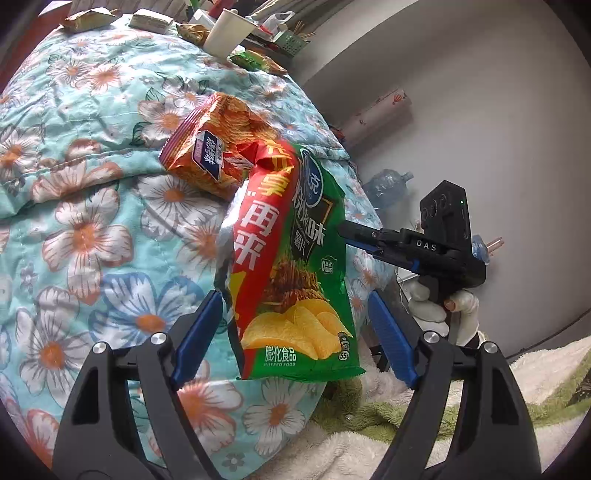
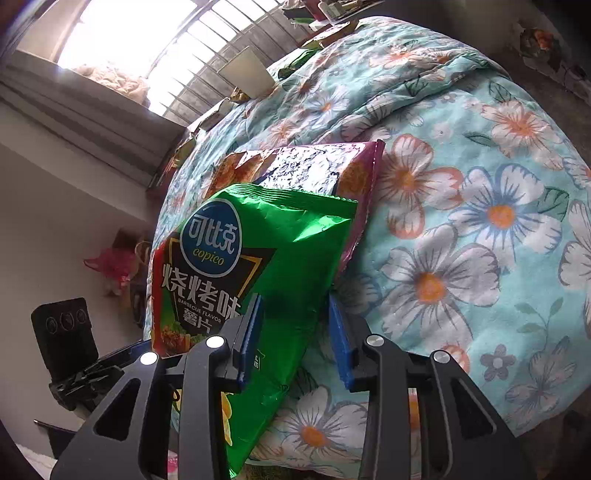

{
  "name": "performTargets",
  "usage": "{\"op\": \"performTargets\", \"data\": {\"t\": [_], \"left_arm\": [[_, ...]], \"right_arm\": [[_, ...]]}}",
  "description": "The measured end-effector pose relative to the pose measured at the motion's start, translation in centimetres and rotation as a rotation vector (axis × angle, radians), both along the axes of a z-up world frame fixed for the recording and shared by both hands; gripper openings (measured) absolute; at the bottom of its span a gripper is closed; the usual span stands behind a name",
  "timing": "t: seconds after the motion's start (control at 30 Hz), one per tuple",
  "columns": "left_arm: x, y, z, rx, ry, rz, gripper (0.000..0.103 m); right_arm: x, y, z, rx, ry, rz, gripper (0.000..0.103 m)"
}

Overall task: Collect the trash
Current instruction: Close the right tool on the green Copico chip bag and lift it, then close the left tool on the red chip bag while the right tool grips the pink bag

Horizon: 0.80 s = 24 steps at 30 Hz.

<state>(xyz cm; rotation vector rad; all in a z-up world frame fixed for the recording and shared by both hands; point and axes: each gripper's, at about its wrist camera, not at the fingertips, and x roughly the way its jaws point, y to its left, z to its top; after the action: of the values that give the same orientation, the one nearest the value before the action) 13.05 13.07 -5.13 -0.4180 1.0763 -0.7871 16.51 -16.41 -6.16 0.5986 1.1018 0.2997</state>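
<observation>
I am looking into a lived-in bedroom in a home. A floral quilt (image 1: 92,206) in turquoise with white, orange and blue flowers is covering a bed and filling most of both views. Snack bags are lying on it, among them a green chip bag (image 2: 280,236) and an orange packet (image 1: 218,147), with a white paper cup (image 1: 229,31) and more wrappers further back. A barred window (image 2: 192,40) is letting daylight in above a ledge. Beside the bed a plain grey wall (image 1: 480,92) is standing, with an empty water jug (image 1: 388,186) and a rolled patterned sheet (image 1: 376,110) near it. A fluffy blanket (image 1: 535,369) is lying at the bed's edge.
</observation>
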Motion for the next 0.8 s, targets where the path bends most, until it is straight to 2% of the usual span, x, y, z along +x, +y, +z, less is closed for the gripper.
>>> {"op": "performTargets", "data": {"t": [0.07,0.13,0.23,0.3,0.33,0.43,0.5,0.53,0.6,0.7,0.73,0.8], "left_arm": [[0.9,0.2,-0.6,0.024,0.026,0.048,0.076],[2.2,0.2,-1.2,0.014,0.065,0.071,0.075],[3.7,-0.9,-2.2,0.022,0.102,0.074,0.068],[4.4,-1.5,-2.8,-0.006,0.134,0.067,0.063],[4.5,-1.6,-2.9,-0.047,0.153,0.059,0.059],[4.0,-1.6,-2.8,-0.271,0.189,0.013,0.059],[3.5,-1.8,-2.7,-0.336,0.188,-0.010,0.059],[3.4,-1.9,-2.8,-0.324,0.183,-0.011,0.059],[3.3,-2.3,-3.3,-0.243,0.187,0.008,0.058],[3.3,-2.5,-3.9,-0.201,0.205,0.038,0.043],[3.2,-2.3,-3.8,-0.195,0.199,0.046,0.036],[3.2,-2.5,-3.5,-0.163,0.164,0.055,0.030]], "right_arm": [[0.0,-0.4,-0.3,0.003,0.009,-0.007,0.028],[0.1,-0.4,-0.7,0.019,0.015,-0.008,0.026],[0.1,-0.4,-1.1,0.029,0.020,-0.011,0.023],[0.1,-0.4,-1.4,0.046,0.024,-0.017,0.021],[0.1,-0.6,-1.7,0.059,0.030,-0.021,0.020],[-0.4,-1.2,-2.0,0.087,0.031,-0.025,0.020],[-0.5,-1.5,-2.2,0.101,0.030,-0.025,0.020],[-0.4,-1.5,-2.3,0.109,0.032,-0.026,0.020],[-0.6,-1.6,-2.3,0.116,0.032,-0.024,0.019],[-0.6,-1.1,-1.8,0.110,0.018,-0.006,0.019],[-0.2,-0.7,-1.7,0.106,0.011,0.000,0.019],[-0.1,-0.3,-1.2,0.093,-0.005,0.013,0.019]]}}
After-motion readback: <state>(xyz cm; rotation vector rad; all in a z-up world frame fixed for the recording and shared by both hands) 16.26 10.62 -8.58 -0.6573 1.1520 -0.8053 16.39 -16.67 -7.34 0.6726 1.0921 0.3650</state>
